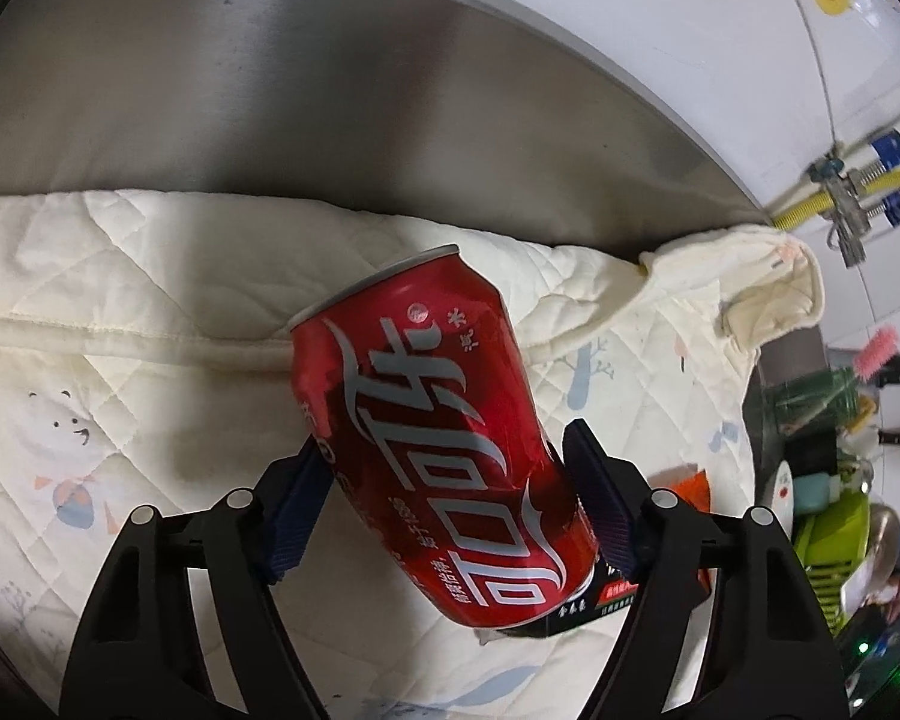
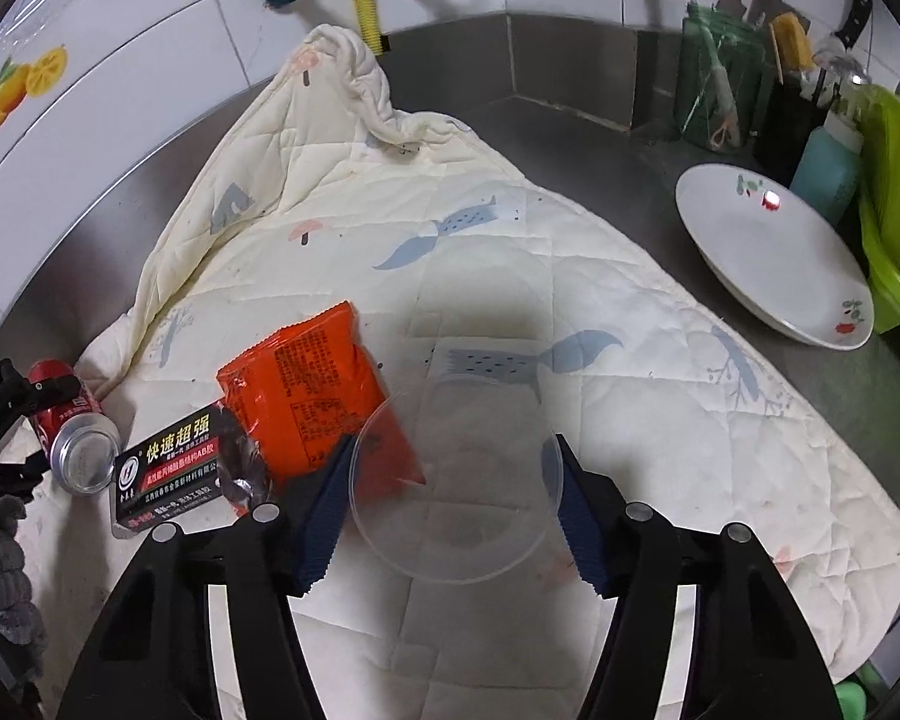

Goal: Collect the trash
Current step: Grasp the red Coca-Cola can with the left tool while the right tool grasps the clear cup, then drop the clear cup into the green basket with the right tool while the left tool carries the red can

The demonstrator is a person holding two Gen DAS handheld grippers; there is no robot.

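- The red soda can (image 1: 444, 438) sits tilted between the blue pads (image 1: 600, 498) of the left gripper (image 1: 444, 501), its silver top end pointing away toward the steel wall (image 1: 270, 90); both pads touch its dented sides, so the jaws are closed on it at a wide setting.
- In the right wrist view the same can (image 2: 75, 432) shows at the far left, its silver end facing the camera, just beside a black glue box (image 2: 168, 471).
- An orange snack packet (image 2: 321, 396) lies against the box on the quilted cream cloth (image 2: 630, 420).
- A clear plastic lid (image 2: 456, 480) stands between the fingers of the right gripper (image 2: 450, 507); both pads meet its rim, the jaws part-way closed around it, and it overlaps the packet's corner.
- A white plate (image 2: 768, 252) rests on the steel counter (image 2: 600, 144) beyond the cloth, beside a green rack (image 2: 894, 228).
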